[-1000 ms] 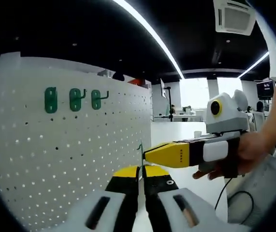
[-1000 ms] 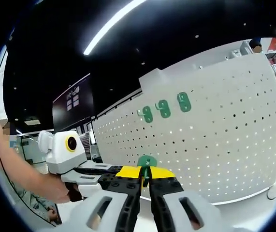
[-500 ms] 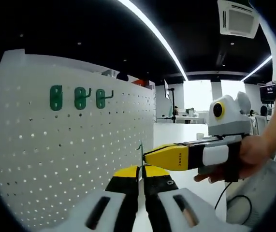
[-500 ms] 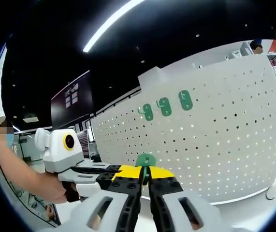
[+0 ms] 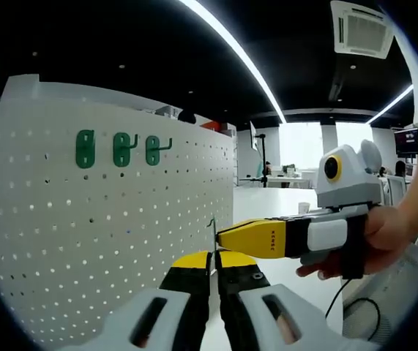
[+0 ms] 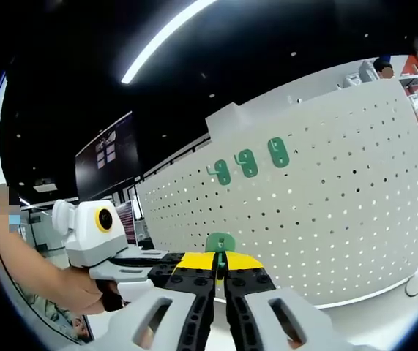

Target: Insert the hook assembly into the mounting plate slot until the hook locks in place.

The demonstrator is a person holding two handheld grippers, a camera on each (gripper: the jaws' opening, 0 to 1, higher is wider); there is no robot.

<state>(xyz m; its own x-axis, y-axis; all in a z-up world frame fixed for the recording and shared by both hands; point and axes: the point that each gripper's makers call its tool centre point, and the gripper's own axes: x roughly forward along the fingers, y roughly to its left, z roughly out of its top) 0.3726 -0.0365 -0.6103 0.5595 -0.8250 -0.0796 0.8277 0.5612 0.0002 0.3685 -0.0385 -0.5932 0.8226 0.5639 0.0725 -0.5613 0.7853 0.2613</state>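
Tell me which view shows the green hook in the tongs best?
The right gripper view: the hook faces the camera, its flat green plate standing above the shut right tongs. In the left gripper view the hook is edge-on, a thin sliver at the tip of the right tongs.

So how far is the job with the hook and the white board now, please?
Done: three green hooks already sit in the white pegboard. In hand: the right tool is shut on a green hook piece, with the left tool shut beside it. Left: bringing this piece to the board and locking it in.
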